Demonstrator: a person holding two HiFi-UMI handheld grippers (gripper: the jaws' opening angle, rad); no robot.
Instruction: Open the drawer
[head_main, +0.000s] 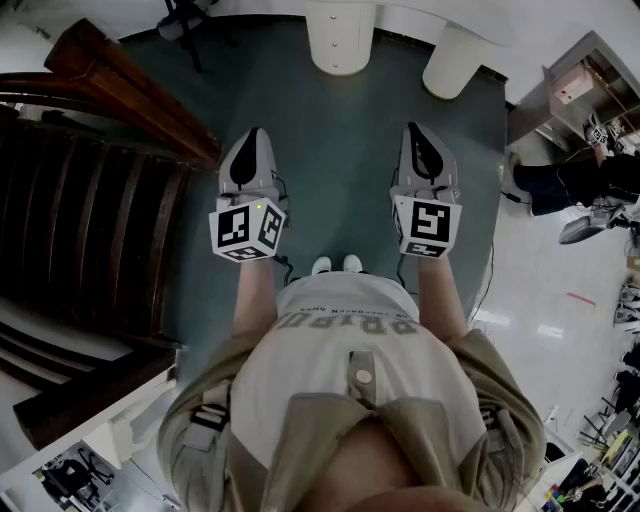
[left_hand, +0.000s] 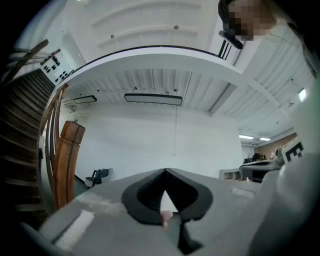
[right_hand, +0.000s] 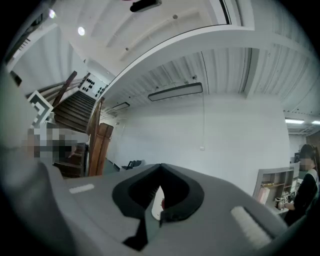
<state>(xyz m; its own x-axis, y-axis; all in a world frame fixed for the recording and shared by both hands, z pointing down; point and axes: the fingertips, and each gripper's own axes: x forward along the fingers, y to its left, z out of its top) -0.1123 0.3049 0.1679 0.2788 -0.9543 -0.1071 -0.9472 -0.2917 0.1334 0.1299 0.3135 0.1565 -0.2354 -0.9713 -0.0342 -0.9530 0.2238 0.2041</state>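
**No drawer in sight yet; both grippers closed and empty**

The person stands on a teal floor (head_main: 340, 170) with the left gripper (head_main: 254, 136) and the right gripper (head_main: 413, 130) held out level, side by side and well apart. Each gripper view shows its jaws clenched together with nothing between them, and only a white wall and ceiling beyond. A dark wooden staircase (head_main: 90, 200) runs along the person's left, and two white rounded columns (head_main: 340, 40) stand ahead.

The drawer shows in no view, so where it is cannot be told.

As a judgement only, a drawer front is likely stiff and should slide straight out on its runners. The best hold would be its handle or top lip, gripped near the middle so the pull stays square and the drawer does not bind.
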